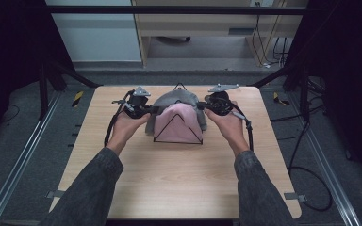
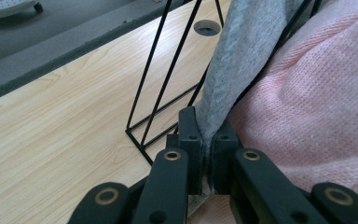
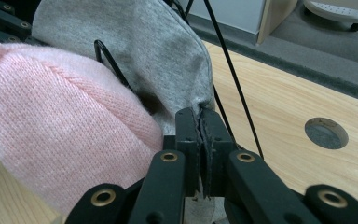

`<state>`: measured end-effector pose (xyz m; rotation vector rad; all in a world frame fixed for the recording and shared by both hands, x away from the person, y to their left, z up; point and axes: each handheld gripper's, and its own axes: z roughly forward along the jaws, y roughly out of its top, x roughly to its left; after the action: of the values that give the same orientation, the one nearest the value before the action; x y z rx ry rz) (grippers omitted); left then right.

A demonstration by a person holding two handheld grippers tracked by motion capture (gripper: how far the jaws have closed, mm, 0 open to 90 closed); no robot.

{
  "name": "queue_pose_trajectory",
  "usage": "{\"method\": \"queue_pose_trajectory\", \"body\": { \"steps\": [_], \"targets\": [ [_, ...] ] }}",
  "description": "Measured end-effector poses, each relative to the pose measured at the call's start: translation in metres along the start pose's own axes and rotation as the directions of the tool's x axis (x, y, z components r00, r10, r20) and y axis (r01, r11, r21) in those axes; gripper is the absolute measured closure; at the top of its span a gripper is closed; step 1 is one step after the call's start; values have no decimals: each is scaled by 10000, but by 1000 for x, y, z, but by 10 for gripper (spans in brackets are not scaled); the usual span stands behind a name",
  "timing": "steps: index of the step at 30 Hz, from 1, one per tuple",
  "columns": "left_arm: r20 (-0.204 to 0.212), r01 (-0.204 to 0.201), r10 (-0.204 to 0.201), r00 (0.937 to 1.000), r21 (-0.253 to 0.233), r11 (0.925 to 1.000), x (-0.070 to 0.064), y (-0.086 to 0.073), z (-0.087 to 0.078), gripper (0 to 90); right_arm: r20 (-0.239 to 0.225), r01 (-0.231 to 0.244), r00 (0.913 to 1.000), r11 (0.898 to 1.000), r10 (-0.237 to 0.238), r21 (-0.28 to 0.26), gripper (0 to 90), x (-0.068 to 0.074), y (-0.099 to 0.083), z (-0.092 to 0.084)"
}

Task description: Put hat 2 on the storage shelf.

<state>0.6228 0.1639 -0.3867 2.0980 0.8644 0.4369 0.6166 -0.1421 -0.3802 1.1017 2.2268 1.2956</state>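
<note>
A grey fleece hat (image 1: 179,98) lies over a black wire triangular rack (image 1: 178,133) on the table, behind a pink knit hat (image 1: 176,123) that hangs on the rack's front. My left gripper (image 1: 152,109) is shut on the grey hat's left edge (image 2: 233,74), the fabric pinched between its pads. My right gripper (image 1: 202,106) is shut on the grey hat's right edge (image 3: 168,60). In the left gripper view the pink hat (image 2: 317,102) bulges to the right of the jaws; in the right gripper view the pink hat (image 3: 60,126) sits to their left.
The light wood table (image 1: 169,179) has a round cable hole (image 3: 326,133) near its far right corner and another hole (image 2: 208,28) on the far left. Black frame posts and floor cables (image 1: 311,179) stand around it. A cabinet stands beyond the far edge.
</note>
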Motion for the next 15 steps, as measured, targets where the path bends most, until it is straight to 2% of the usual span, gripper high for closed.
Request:
{"method": "queue_pose_trajectory", "body": {
  "steps": [15],
  "targets": [
    [18, 244, -244, 9997, -13, 9997, 2, -9, 1, 863, 12, 82, 10000, 9999, -82, 75, 856, 2, -3, 3]
  ]
}}
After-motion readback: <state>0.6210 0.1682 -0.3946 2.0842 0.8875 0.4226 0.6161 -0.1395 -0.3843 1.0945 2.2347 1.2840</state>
